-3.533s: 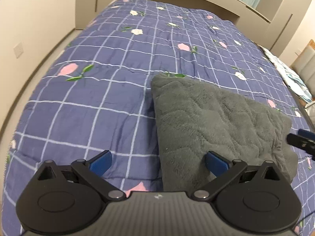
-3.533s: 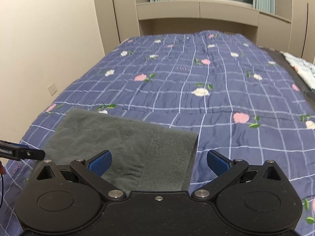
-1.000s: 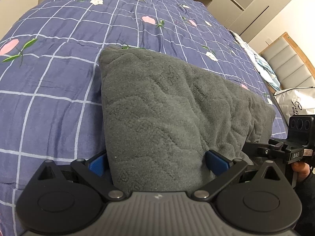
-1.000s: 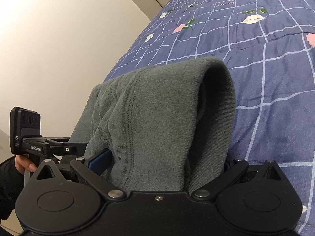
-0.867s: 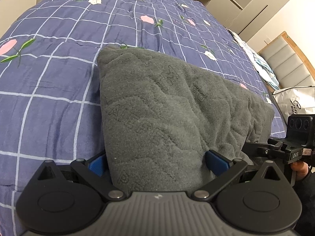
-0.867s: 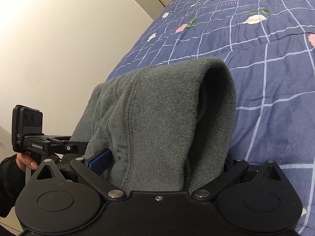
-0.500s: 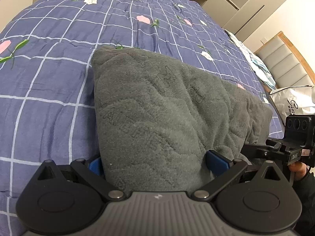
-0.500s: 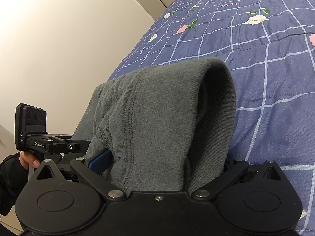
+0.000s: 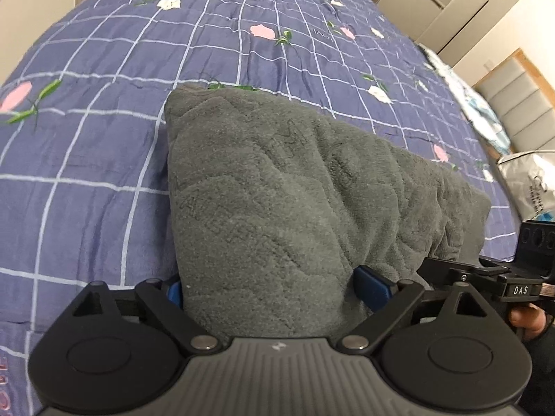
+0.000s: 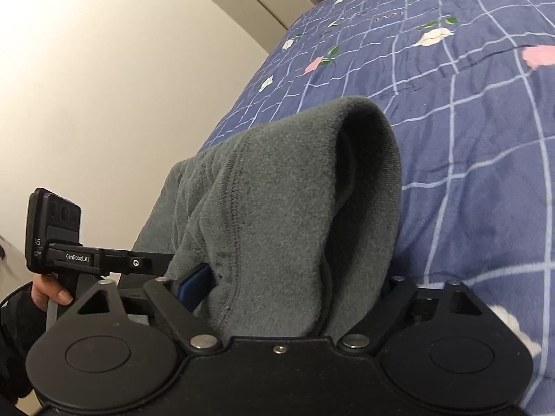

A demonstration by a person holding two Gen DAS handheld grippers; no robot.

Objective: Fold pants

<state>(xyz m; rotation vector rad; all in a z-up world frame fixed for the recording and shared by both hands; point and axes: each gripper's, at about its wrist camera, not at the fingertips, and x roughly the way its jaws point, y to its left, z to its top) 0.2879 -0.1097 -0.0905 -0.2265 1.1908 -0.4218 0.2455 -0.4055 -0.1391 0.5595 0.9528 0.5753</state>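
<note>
The grey fleece pants (image 9: 295, 190) lie folded on the blue checked quilt (image 9: 86, 145), near the bed's front edge. My left gripper (image 9: 274, 287) straddles their near left end; its jaws are closing with the thick fabric filling the gap between the blue pads (image 9: 373, 289). My right gripper (image 10: 295, 287) straddles the bunched, looped-over right end of the pants (image 10: 295, 190). Its jaws are closing too, one blue pad (image 10: 194, 284) against the cloth and the other hidden behind it. Each view shows the other gripper's body beside the pants.
A person's hand (image 10: 48, 291) holds the left gripper's handle next to a beige wall (image 10: 104, 69). A white bag (image 9: 534, 187) stands off the bed's right side, near a light patterned cloth (image 9: 482, 111). The flowered quilt stretches far behind the pants.
Since the earliest frames both grippers have moved in onto the pants' near edge. Over the last second both pairs of pads have drawn a little closer together around the fabric.
</note>
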